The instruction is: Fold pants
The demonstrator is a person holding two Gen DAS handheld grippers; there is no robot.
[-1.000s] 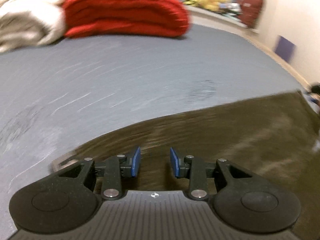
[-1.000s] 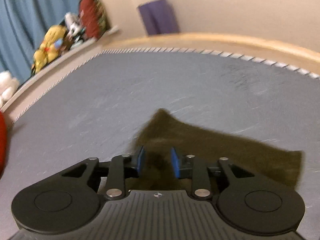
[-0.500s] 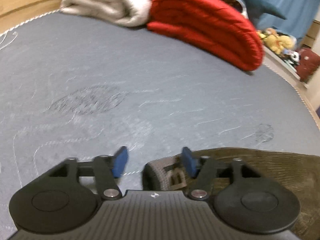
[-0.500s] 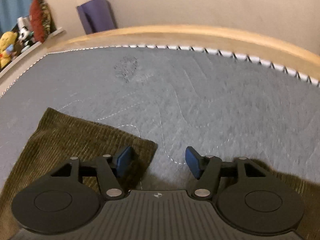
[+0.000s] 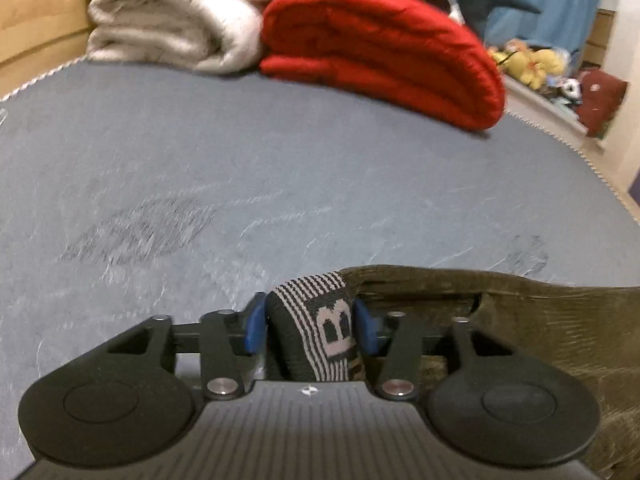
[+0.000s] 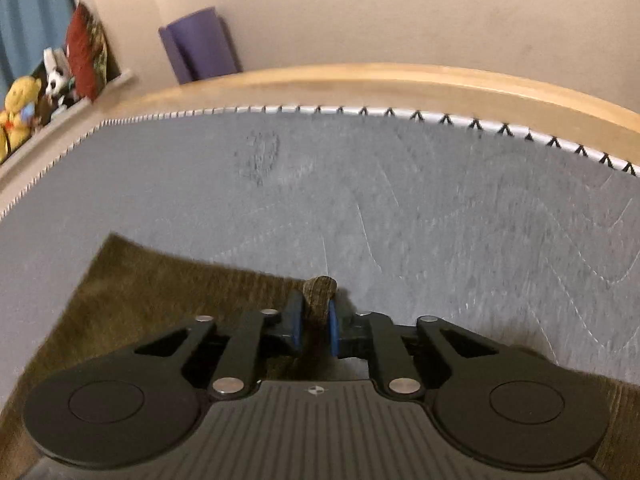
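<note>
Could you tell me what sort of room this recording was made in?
Most likely a bedroom: a grey mattress in a wooden bed frame, folded red and white blankets at its far end, and stuffed toys along a ledge.

Olive corduroy pants (image 5: pixel 540 344) (striped waistband upturned) flat on grey mattress (image 5: pixel 280 168)

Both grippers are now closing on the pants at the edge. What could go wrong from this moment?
1. The right gripper is closing on only a small tuft of the pants; it may slip out when lifted.
2. The left gripper is closing on the bulky striped waistband, which bunches between its fingers, so the fold may come out uneven.
</note>
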